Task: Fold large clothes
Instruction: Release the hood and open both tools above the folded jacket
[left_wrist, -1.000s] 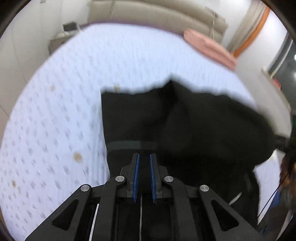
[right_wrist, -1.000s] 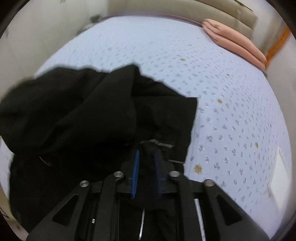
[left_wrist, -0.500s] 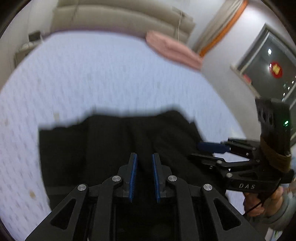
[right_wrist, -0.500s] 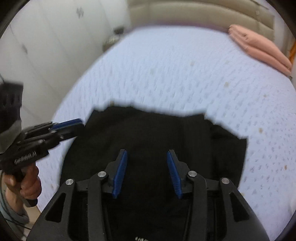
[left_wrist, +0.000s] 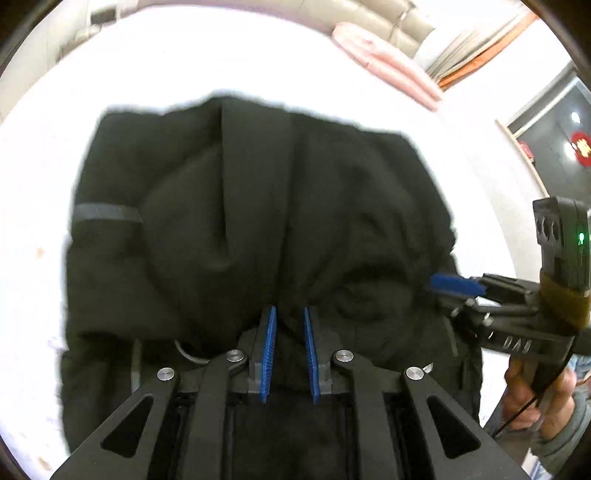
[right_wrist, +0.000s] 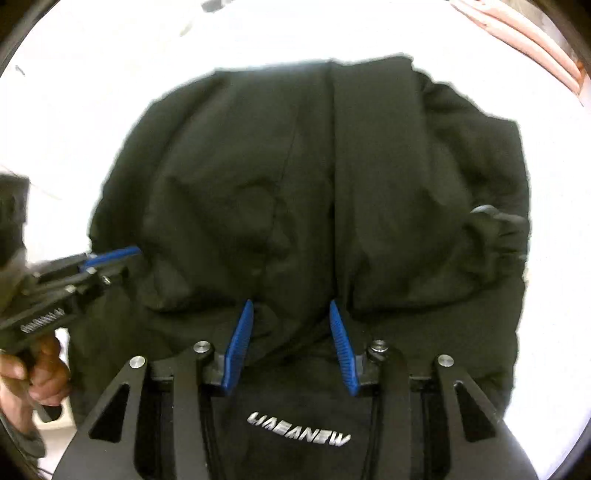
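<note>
A large black garment (left_wrist: 258, 206) lies bunched and partly folded on the white bed (left_wrist: 48, 147); it also fills the right wrist view (right_wrist: 314, 177), where a silver logo (right_wrist: 299, 434) shows near its front edge. My left gripper (left_wrist: 289, 314) hovers low over the garment's near fold, its blue pads a narrow gap apart with black cloth between them. My right gripper (right_wrist: 291, 306) is open over the garment and holds nothing. Each gripper shows in the other's view, the right gripper (left_wrist: 458, 286) at the garment's right side and the left gripper (right_wrist: 110, 256) at its left side.
A pink pillow (left_wrist: 384, 62) lies at the bed's far right by a beige headboard (left_wrist: 402, 18). A wall and dark window (left_wrist: 546, 136) stand to the right. White bedsheet surrounds the garment on the left and far sides.
Both grippers have come down close over the garment, which now fills the views. The right gripper let go half a second ago and stays open. The left pads stand slightly wider apart.
</note>
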